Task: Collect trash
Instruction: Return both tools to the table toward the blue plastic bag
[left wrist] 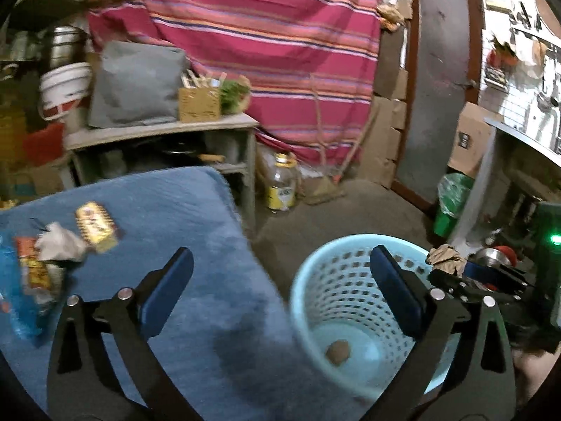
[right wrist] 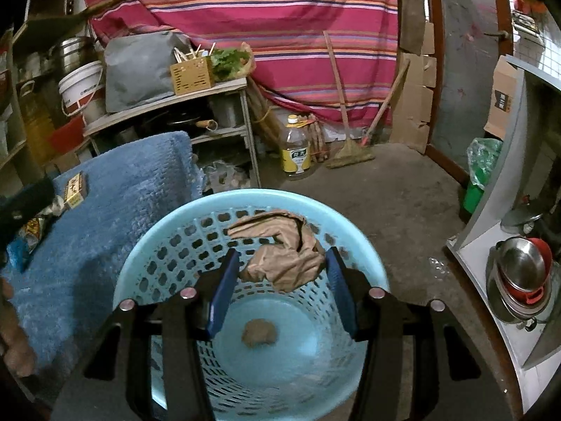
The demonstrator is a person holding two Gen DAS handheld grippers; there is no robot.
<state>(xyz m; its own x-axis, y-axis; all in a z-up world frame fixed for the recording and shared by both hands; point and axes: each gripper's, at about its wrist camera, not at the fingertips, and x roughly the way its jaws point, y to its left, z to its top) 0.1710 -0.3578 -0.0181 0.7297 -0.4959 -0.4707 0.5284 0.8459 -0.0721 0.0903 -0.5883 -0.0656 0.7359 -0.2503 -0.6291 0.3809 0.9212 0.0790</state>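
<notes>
Hanging between right jaws (pinched): paper (right wrist: 284, 256)

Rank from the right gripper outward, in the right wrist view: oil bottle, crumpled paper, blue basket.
1. crumpled paper, between the right gripper's fingers.
2. blue basket, just below.
3. oil bottle, on the floor beyond.

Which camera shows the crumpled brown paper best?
The right wrist view: the crumpled brown paper sits large and sharp between the right gripper pads, above the blue basket. In the left wrist view it is only a small scrap at the right, beside the basket.
</notes>
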